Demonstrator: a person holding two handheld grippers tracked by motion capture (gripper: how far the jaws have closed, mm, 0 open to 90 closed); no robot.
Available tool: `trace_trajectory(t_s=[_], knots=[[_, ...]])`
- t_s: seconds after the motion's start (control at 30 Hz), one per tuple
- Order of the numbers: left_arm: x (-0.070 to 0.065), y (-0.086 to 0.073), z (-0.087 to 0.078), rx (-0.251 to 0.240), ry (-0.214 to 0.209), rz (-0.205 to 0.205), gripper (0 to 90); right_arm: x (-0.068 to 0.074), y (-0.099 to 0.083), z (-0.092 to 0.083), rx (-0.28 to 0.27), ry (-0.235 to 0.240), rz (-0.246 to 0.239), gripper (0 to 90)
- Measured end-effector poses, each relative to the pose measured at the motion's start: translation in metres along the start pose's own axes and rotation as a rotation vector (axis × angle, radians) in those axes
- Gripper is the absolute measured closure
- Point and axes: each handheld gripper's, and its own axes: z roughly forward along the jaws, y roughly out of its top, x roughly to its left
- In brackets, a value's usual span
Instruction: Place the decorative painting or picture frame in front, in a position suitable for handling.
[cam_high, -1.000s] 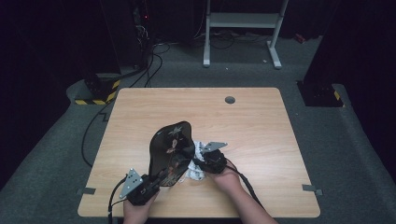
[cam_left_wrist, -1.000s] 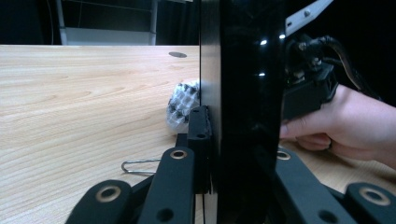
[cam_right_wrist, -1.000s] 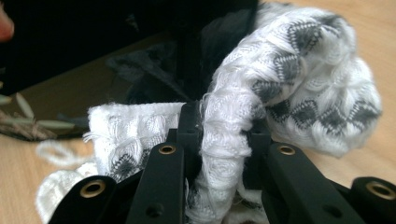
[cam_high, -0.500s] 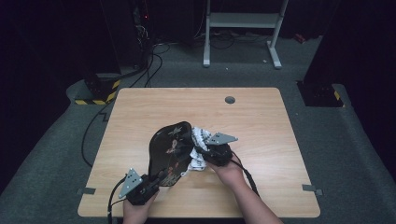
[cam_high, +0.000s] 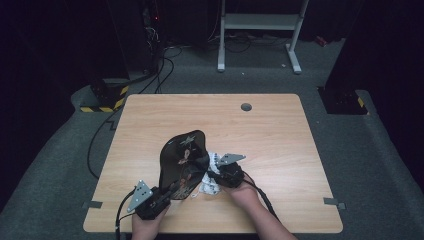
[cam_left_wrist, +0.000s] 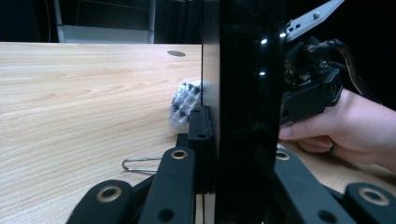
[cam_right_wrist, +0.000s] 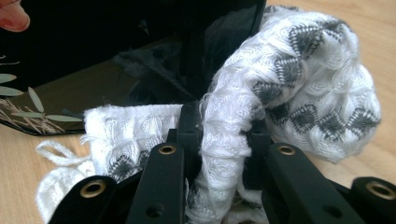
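Stuffing: right gripper (cam_right_wrist: 219, 140) clamps white knit cloth (cam_right_wrist: 299, 79); feed it slowly.
Bracing: left gripper (cam_left_wrist: 238, 154) clamps black glossy bag (cam_high: 182, 160); keep it upright.

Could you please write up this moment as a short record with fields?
Surface: wooden table
Left gripper: shut on the black glossy tray, holding it tilted up on edge
Right gripper: shut on the white knitted cloth with grey diamonds
Cloth position: beside the tray, against its face
Other item: wire clip lying on the table
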Motion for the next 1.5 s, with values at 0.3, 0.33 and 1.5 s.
trace_trajectory(t_s=[0.3, 0.33, 1.5], knots=[[0.000, 0.000, 0.000, -0.001, -0.004, -0.003, 79.8, -0.004, 0.033, -0.028, -0.119, -0.063, -0.044, 75.2], [0.000, 0.000, 0.000, -0.001, -0.003, -0.003, 79.9, -0.003, 0.039, -0.033, -0.139, -0.060, -0.052, 75.2], [-0.001, 0.001, 0.002, 0.007, 0.000, 0.005, 79.7, -0.007, -0.001, -0.062, -0.102, -0.138, 0.021, 74.1]])
